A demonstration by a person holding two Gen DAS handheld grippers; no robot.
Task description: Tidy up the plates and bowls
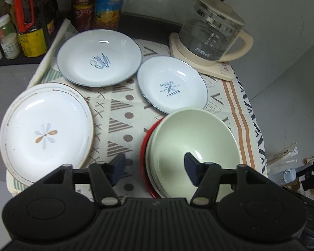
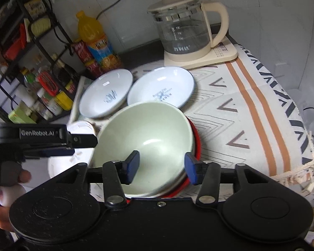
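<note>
Shelves of bottles [image 2: 41,87] appear fully only in the right wrist view; the flower plate [image 1: 46,133] shows whole only in the left. Stacked bowls [image 1: 190,146] rest on the cloth [image 1: 119,113] beneath both released, empty grippers: left gripper [image 1: 155,167], right gripper [image 2: 162,165].

I see a pale green bowl [image 1: 190,144] nested upright atop a red bowl [image 1: 144,152]. Behind it lie two blue-rimmed white plates [image 1: 100,57] [image 1: 171,83] side by side; a flower-patterned plate [image 1: 46,133] lies left, apart.
</note>
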